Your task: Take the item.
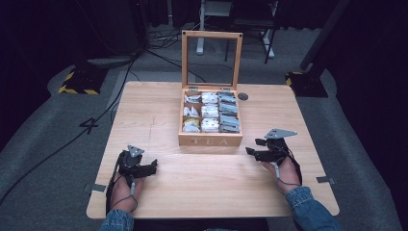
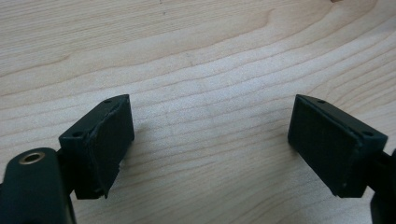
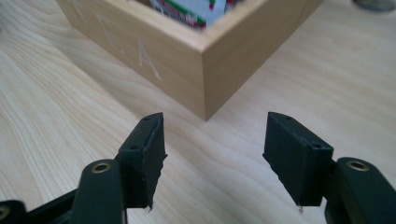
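Tea box: a wooden box with "TEA" on its front stands in the middle of the desk, a bit toward the far side.
Lid: the glass lid is up and stands straight at the back of the box.
Inside: tea bags fill little rows of compartments.
Right tool: the right tool is near the front right corner of the box, just beside it but not touching. In the right gripper view that corner sits just past the tips, between the two jaws.
Right tool grip: jaws apart, with nothing in them, only bare desk under them.
Left tool: the left tool is low over the desk, to the near left of the box and well apart from it.
Left tool grip: jaws wide apart and empty; the left gripper view shows plain wood between them.
Hands: a hand in a blue sleeve holds the right tool; another hand holds the left one.
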`<state>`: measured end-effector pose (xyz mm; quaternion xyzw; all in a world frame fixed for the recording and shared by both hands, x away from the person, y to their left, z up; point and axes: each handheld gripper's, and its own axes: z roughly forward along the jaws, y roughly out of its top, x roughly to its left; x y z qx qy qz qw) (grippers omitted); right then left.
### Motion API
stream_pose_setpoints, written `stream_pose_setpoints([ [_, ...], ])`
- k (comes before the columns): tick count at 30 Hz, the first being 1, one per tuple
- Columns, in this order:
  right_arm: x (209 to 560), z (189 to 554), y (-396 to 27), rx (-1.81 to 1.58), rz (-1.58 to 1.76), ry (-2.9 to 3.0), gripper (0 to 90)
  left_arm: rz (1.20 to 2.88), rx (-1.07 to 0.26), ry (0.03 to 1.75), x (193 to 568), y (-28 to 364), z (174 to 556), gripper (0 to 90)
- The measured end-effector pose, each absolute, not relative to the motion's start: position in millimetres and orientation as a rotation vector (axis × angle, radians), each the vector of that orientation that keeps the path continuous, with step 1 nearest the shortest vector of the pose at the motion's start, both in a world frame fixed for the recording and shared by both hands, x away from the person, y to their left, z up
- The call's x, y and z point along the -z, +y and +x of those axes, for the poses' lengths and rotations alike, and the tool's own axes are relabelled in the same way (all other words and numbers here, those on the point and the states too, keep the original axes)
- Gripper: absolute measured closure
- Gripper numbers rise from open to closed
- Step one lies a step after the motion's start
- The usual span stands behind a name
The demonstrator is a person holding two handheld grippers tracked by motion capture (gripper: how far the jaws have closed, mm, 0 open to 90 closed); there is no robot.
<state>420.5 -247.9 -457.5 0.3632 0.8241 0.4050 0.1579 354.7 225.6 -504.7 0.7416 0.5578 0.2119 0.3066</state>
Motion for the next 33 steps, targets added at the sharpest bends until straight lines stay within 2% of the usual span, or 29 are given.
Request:
stream_pose_setpoints([
  [14, 413.3, 427.0, -228.7, -1.244, 1.027, 2.401, 43.5, 1.961, -0.56, 1.475, 504.8, 225.6, 354.7, 14.8],
  [21, 395.8, 432.6, -215.3, -1.275, 0.985, 2.415, 43.2, 1.961, -0.561, 1.476, 504.7, 225.6, 354.7, 14.8],
  [26, 389.9, 436.9, -202.9, -1.28, 0.891, 2.491, 39.0, 1.961, -0.561, 1.476, 504.7, 225.5, 354.6, 14.8],
  [33, 381.1, 445.6, -182.8, -1.297, 0.856, 2.512, 41.4, 1.961, -0.561, 1.476, 504.7, 225.5, 354.6, 14.8],
])
